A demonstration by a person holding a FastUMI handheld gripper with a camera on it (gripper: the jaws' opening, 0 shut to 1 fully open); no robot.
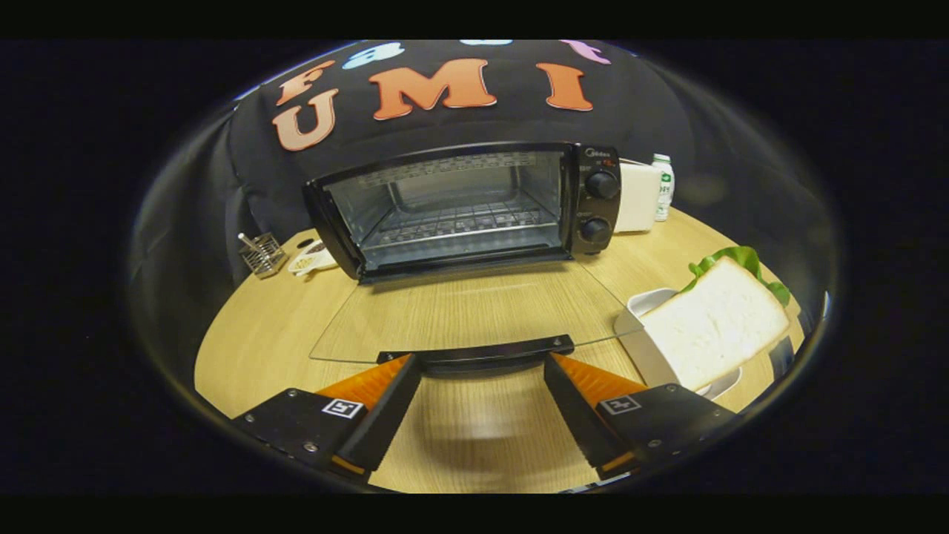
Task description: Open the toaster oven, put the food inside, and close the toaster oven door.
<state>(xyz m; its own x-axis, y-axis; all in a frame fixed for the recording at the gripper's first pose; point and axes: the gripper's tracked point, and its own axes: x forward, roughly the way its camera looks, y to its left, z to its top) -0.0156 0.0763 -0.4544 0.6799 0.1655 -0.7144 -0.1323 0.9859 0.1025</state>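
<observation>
Gripper view: tool (pixel 483 371) spread wide, door handle (pixel 476 351) between fingertips, sandwich (pixel 713 320) right.

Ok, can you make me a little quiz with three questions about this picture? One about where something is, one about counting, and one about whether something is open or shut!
1. Where is the sandwich?
A. In the white dish beside the open door
B. Inside the toaster oven
C. Between the tongs

2. How many knobs does the toaster oven have?
A. One
B. Two
C. Four

3. How is the oven's glass door?
A. Shut
B. Folded down open
C. Taken off

Answers: 1 A, it lies in the dish right of the door. 2 B, two black knobs sit on its panel. 3 B, the door lies flat, its handle between the open tongs.
</observation>
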